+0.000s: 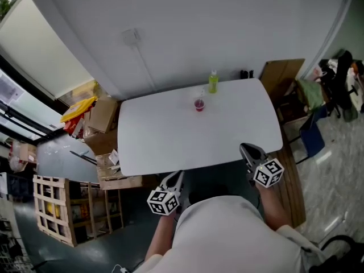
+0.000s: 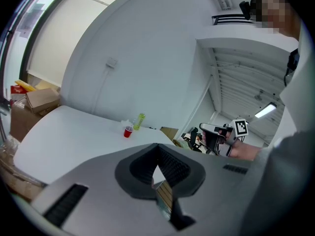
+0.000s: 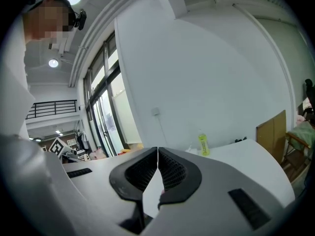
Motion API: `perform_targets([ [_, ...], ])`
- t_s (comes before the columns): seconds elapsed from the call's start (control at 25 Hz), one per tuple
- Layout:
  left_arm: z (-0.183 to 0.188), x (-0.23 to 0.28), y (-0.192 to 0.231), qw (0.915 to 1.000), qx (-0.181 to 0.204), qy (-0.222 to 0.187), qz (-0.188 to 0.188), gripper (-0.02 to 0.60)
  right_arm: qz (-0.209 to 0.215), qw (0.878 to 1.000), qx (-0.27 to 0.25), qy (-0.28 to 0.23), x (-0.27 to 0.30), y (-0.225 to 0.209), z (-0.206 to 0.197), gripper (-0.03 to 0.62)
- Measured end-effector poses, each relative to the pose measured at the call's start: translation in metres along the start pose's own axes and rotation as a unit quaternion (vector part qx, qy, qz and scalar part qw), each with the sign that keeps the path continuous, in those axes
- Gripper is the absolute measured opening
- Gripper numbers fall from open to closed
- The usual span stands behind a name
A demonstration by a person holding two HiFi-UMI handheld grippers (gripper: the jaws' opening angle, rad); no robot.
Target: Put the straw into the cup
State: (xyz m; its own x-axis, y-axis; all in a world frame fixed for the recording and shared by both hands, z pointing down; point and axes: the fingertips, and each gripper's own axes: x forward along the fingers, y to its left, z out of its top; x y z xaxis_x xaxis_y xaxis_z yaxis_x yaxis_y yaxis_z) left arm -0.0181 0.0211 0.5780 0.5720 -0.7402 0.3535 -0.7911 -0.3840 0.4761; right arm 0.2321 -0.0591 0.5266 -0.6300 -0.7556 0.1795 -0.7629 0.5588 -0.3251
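A small red cup [image 1: 199,104] stands near the far edge of the white table [image 1: 170,141], with a green bottle [image 1: 213,82] just behind it. Something pale and thin [image 1: 202,94] rises beside the cup; it is too small to identify as the straw. My left gripper [image 1: 177,176] and right gripper [image 1: 245,147] hover at the table's near edge, far from the cup, both shut and empty. The left gripper view shows the cup [image 2: 128,132] and bottle [image 2: 140,121] beyond shut jaws [image 2: 157,145]. In the right gripper view, shut jaws [image 3: 157,149] mostly hide the cup; the bottle [image 3: 203,144] shows.
Cardboard boxes [image 1: 102,115] and a wooden crate [image 1: 54,209] crowd the floor left of the table. A cardboard panel [image 1: 281,73] and a chair piled with clothes [image 1: 335,84] stand to the right. A white wall runs right behind the table.
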Motion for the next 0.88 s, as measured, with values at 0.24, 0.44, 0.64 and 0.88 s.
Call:
perform_targets([
  [0.24,0.003,0.000,-0.001,0.9999,0.000,-0.005,0.013,0.002,0.008,1.000,0.002,-0.001,0.002,-0.007,0.002,0.037],
  [0.44,0.005,-0.001,0.000,0.9997,0.000,-0.008,0.021,0.002,0.010,1.000,0.006,-0.001,0.002,-0.010,0.003,0.037],
  [0.64,0.008,0.000,-0.001,0.9996,0.003,-0.009,0.025,0.002,0.015,1.000,0.004,0.000,0.001,-0.013,0.004,0.037],
  [0.88,0.011,-0.001,-0.001,0.9995,0.006,-0.013,0.030,0.002,0.020,1.000,0.003,0.002,-0.001,-0.013,0.003,0.037],
])
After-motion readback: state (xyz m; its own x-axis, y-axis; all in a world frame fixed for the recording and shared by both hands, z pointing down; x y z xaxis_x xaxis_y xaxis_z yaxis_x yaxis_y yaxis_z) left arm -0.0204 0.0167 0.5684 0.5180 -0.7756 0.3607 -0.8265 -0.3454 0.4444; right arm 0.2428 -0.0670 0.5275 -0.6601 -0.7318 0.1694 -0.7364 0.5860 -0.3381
